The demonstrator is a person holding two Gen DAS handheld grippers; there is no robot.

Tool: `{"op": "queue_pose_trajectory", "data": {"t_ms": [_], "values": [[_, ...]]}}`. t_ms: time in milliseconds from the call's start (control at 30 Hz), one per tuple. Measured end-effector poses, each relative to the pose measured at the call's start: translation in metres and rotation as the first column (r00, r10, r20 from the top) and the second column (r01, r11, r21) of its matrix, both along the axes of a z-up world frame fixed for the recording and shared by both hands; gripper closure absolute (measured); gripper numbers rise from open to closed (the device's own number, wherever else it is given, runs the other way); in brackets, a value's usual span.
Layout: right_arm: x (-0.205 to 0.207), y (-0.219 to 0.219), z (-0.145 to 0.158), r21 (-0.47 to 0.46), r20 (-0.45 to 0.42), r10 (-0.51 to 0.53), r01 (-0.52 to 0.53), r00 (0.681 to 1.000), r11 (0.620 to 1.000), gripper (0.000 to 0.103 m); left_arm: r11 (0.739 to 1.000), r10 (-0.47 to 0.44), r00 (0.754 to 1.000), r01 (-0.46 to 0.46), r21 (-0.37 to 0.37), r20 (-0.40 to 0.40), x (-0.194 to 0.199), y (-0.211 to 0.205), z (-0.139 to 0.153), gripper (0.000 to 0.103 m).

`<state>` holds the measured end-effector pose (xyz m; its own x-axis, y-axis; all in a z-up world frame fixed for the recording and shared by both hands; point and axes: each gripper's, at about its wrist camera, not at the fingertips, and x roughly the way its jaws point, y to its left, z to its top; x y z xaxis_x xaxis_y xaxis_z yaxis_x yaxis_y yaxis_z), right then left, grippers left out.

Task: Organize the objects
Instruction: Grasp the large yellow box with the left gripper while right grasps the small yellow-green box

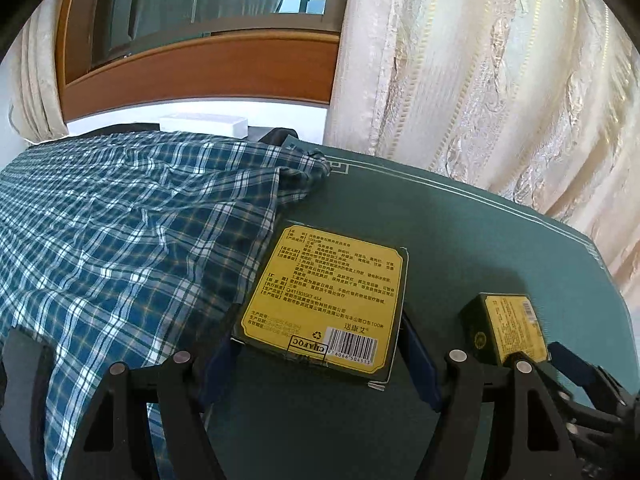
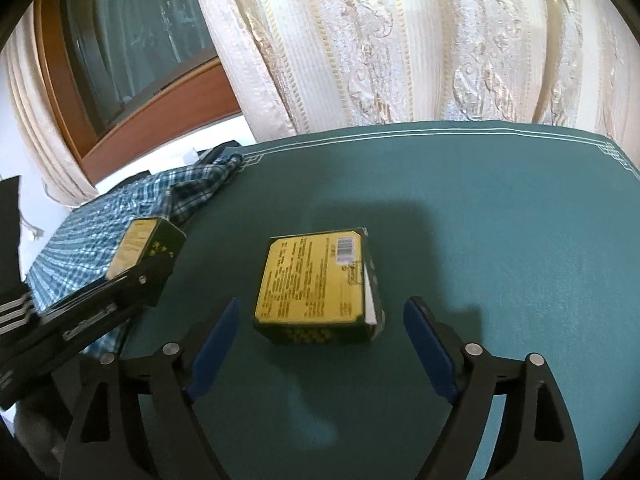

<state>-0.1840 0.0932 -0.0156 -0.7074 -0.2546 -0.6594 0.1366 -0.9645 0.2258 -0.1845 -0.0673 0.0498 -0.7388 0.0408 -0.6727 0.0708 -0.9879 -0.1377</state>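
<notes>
A flat dark green box with a yellow label (image 1: pixel 320 292) sits between the blue pads of my left gripper (image 1: pixel 320 344), which is shut on its sides. In the right wrist view the same box (image 2: pixel 148 244) is held just above the edge of the plaid cloth by the left gripper (image 2: pixel 140 276). A second, similar box (image 2: pixel 320 292) lies label up on the teal table cover (image 2: pixel 500 220). My right gripper (image 2: pixel 322 312) is open around its near end, with a gap at each pad. That second box (image 1: pixel 508 328) also shows at the lower right of the left wrist view.
A blue plaid cloth (image 1: pixel 120 240) covers the table's left part and overlaps the teal cover. A cream patterned curtain (image 2: pixel 400 40) hangs right behind the table's far edge. A wooden-framed window (image 1: pixel 200 68) and a white box (image 1: pixel 204 125) on the sill lie beyond.
</notes>
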Motion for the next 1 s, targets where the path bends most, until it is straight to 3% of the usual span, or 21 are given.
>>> {"op": "queue_pose_trajectory", "data": {"t_ms": [433, 467, 533, 733, 1000], "values": [[-0.008, -0.016, -0.006, 0.107, -0.015, -0.047, 0.049, 0.999, 0.993, 0.015, 1.000, 0.005, 1.000, -0.005, 0.022, 0.020, -0.001, -0.001, -0.004, 0.026], [-0.009, -0.014, -0.007, 0.104, -0.011, -0.052, 0.053, 0.999, 0.993, 0.016, 1.000, 0.003, 1.000, -0.004, 0.021, 0.020, -0.001, 0.000, -0.004, 0.026], [-0.013, -0.012, -0.010, 0.097, 0.017, -0.053, 0.051, 0.998, 0.994, 0.030, 1.000, 0.001, 1.000, -0.001, 0.019, 0.021, -0.001, 0.001, -0.004, 0.026], [-0.002, -0.009, -0.007, 0.070, -0.014, -0.016, 0.017, 1.000, 0.997, 0.031, 1.000, -0.001, 1.000, 0.001, 0.019, 0.022, -0.001, 0.001, -0.005, 0.026], [0.042, 0.011, 0.015, 0.008, -0.095, 0.016, -0.015, 0.995, 1.000, 0.031, 1.000, -0.013, 1.000, 0.013, 0.003, 0.017, 0.000, 0.006, -0.007, 0.026]]}}
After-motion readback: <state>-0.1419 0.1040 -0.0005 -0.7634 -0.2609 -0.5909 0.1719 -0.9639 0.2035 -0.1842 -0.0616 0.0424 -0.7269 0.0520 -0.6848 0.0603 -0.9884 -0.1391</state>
